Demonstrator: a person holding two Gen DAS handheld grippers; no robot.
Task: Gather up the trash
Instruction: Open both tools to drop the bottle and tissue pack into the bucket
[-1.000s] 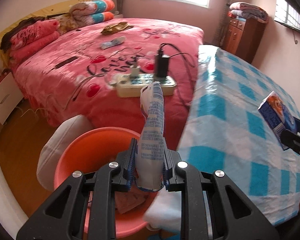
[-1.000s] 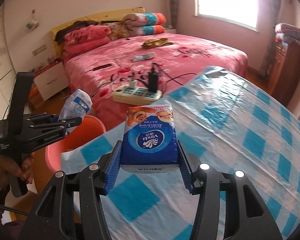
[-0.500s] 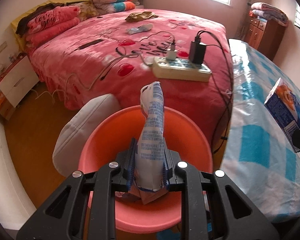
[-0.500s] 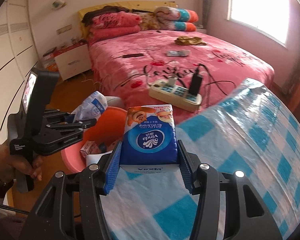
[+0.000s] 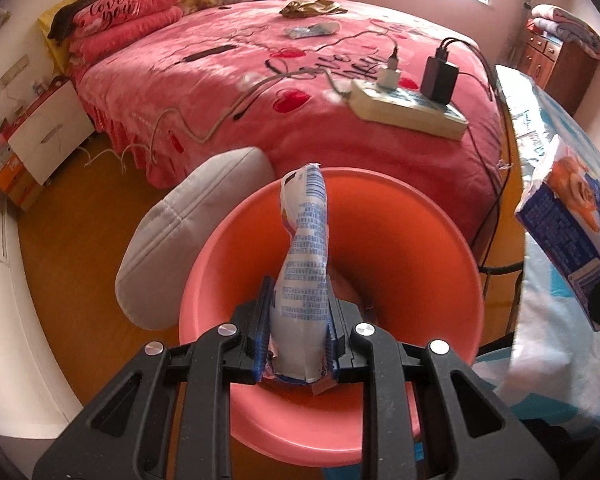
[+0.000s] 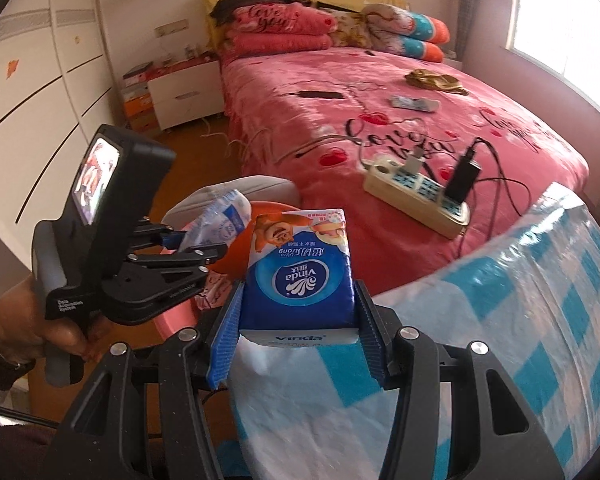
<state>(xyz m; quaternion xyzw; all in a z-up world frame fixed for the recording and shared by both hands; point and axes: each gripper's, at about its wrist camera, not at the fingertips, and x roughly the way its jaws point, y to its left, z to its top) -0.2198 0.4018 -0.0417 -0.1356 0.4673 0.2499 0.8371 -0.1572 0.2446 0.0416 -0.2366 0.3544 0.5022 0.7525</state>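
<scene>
Both hands have swung from the tabletop [image 6: 540, 300] toward the orange basin [image 5: 400, 240] on the floor.
Left gripper [image 5: 298, 316], clamped on a crumpled wrapper [image 5: 304, 256], now hangs over the basin; right gripper [image 6: 298, 328], jaws half-spread, pinches a tissue pack [image 6: 300, 268] just beside it, so both drops look close.

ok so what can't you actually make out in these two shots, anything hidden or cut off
- Bottom of the orange basin, left wrist view: the left gripper and its white wrapper cover it.
- Basin in the right wrist view: mostly hidden behind the tissue pack and the left gripper.
- Tissue pack, left wrist view: cut off at the right edge.
- Small print on the wrapper: too small to read.
</scene>
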